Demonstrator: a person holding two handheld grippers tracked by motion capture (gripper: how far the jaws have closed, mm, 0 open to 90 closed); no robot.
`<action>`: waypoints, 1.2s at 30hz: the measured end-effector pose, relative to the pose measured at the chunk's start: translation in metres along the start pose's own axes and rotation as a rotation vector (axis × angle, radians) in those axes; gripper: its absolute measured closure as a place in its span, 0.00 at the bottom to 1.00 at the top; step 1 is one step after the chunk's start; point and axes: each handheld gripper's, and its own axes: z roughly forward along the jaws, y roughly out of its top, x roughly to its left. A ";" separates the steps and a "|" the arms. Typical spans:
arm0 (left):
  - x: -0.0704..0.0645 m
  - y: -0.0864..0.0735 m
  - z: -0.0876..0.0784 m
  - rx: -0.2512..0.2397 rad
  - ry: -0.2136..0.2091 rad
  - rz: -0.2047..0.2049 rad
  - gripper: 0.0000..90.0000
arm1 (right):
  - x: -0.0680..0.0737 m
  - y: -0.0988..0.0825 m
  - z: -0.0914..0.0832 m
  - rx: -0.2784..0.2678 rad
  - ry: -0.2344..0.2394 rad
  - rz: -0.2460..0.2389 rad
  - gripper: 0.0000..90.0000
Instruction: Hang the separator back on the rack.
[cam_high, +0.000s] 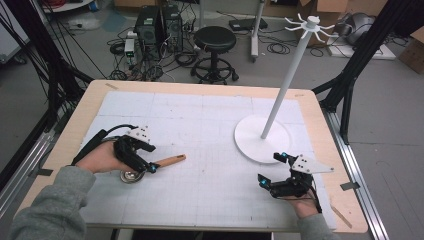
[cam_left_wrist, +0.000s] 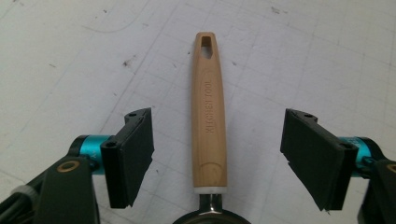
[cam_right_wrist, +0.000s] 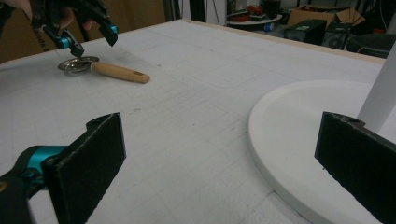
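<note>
"KITCHEN TOOL" runs lengthwise along the wooden handle, which lies between the left gripper's fingers. Nothing else is legible.

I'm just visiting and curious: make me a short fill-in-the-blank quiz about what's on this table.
1. The utensil between the left gripper's pads has a handle made of ____.
2. The words on that handle read "KITCHEN ____".
3. The tall white stand rests on a base whose shape is ____.
4. The right gripper has its jaws ____, with nothing between them.

Missing words: wood; TOOL; round; open
</note>
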 end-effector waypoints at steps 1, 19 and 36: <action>0.001 0.000 0.001 0.009 -0.001 0.005 0.32 | 0.000 0.000 0.000 0.001 0.003 0.002 0.01; 0.002 -0.005 0.013 0.099 -0.012 0.024 0.47 | 0.000 -0.001 -0.001 -0.004 0.003 0.008 0.01; 0.005 -0.009 0.019 0.179 0.006 0.032 0.53 | -0.001 -0.001 -0.002 -0.007 0.003 0.009 0.01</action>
